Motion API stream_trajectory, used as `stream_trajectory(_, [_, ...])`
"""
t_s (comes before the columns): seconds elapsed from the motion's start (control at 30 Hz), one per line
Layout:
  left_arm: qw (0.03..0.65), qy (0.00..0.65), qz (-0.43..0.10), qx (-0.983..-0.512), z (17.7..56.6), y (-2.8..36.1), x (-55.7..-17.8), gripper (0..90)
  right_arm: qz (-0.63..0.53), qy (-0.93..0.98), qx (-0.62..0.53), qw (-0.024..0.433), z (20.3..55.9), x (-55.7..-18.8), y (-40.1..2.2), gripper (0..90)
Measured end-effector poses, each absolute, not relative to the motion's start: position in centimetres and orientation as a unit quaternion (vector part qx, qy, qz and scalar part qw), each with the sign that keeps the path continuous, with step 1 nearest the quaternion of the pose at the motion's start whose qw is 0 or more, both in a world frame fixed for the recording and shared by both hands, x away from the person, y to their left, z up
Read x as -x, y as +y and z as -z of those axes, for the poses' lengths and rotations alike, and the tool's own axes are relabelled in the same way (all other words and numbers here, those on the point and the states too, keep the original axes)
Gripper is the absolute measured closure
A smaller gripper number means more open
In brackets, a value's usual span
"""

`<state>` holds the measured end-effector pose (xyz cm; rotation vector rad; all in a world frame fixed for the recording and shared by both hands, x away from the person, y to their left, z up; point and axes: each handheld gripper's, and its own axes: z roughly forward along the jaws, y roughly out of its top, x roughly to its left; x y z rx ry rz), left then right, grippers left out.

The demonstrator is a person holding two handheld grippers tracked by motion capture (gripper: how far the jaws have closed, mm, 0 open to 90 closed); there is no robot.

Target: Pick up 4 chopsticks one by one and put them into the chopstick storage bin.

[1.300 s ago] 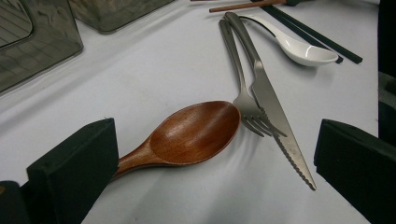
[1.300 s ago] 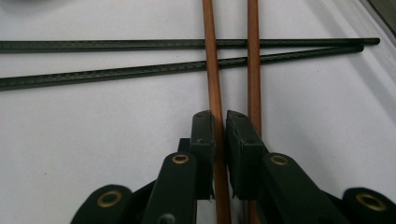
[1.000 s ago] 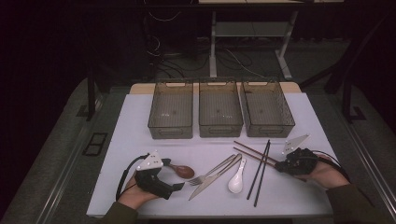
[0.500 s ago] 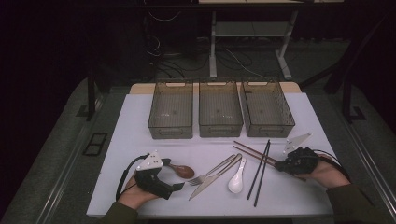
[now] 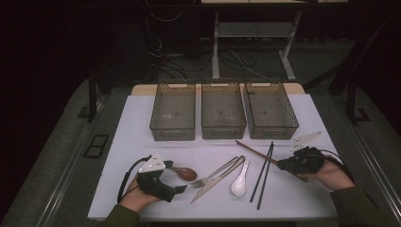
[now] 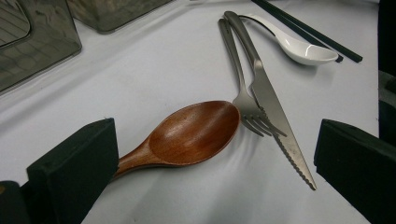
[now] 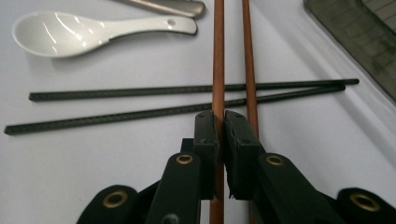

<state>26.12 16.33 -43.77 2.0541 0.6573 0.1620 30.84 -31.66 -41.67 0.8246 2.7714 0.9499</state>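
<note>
My right gripper (image 7: 220, 122) is pinched on one brown wooden chopstick (image 7: 218, 56) — the stick runs straight out between the pads, away from me. Its twin (image 7: 249, 60) lies just beside it, outside the grip on the right of the right gripper view. Both are slim, reddish-brown, smooth, and cross over the two black chopsticks (image 7: 140, 91) on the white tabletop (image 5: 142, 132), near the right-hand grey bin (image 5: 270, 111).

My left gripper (image 6: 215, 154) is spread wide, gripping nothing — the wooden spoon (image 6: 187, 135) lies between its jaws, bowl up, its tip touching the fork (image 6: 243, 93). The knife (image 6: 271, 107) and white spoon (image 6: 299, 44) lie beyond.
</note>
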Motion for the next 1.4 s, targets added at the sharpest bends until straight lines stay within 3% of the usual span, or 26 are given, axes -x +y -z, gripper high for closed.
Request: stream_trajectory(1.4, [0.477, 0.272, -0.064, -0.833, 43.8, 16.3, -26.1, 0.0, -0.407, 0.860, -0.298, 0.073, 39.5, -33.8, -26.0, 83.3])
